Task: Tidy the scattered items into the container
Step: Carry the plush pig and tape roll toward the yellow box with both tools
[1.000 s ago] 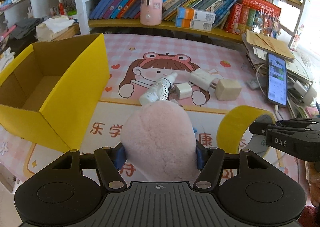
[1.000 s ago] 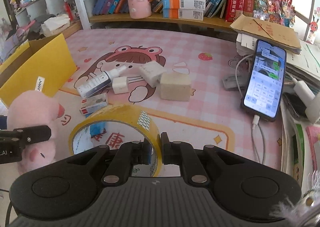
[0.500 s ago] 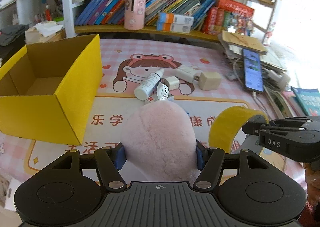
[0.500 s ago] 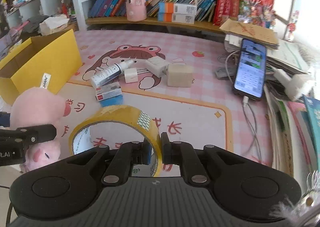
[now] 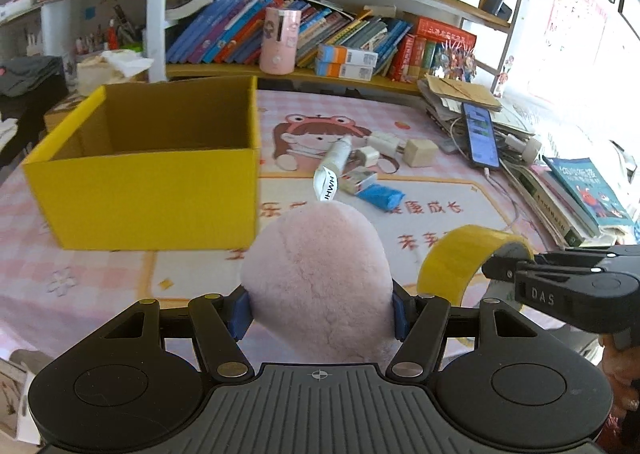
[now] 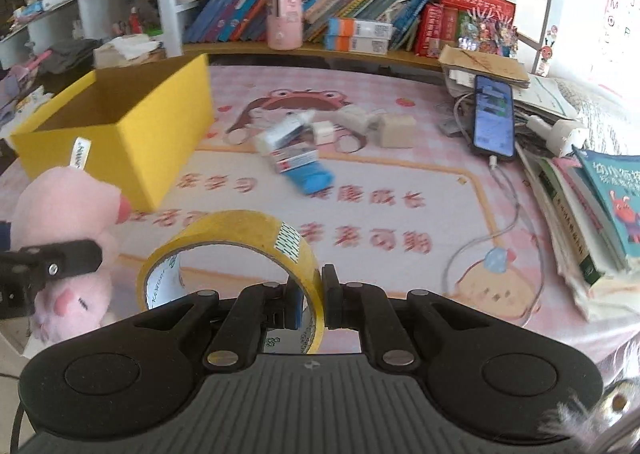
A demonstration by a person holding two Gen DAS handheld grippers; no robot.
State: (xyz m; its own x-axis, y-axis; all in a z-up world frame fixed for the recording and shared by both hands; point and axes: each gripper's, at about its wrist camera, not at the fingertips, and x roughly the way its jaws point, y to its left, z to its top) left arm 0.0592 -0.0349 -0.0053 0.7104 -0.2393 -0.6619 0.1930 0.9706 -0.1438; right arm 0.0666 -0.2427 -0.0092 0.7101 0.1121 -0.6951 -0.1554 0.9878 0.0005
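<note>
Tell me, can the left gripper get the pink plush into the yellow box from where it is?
Probably yes. The left gripper holds the pink plush, and the yellow box stands open-topped ahead and left with nothing between them.

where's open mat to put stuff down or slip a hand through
Bare mat lies between the yellow cardboard box and the blue packet, and between that packet and the white charging cable. Crowded: the cluster around the white spray bottle and beige cube, and the book stack at the right edge.
</note>
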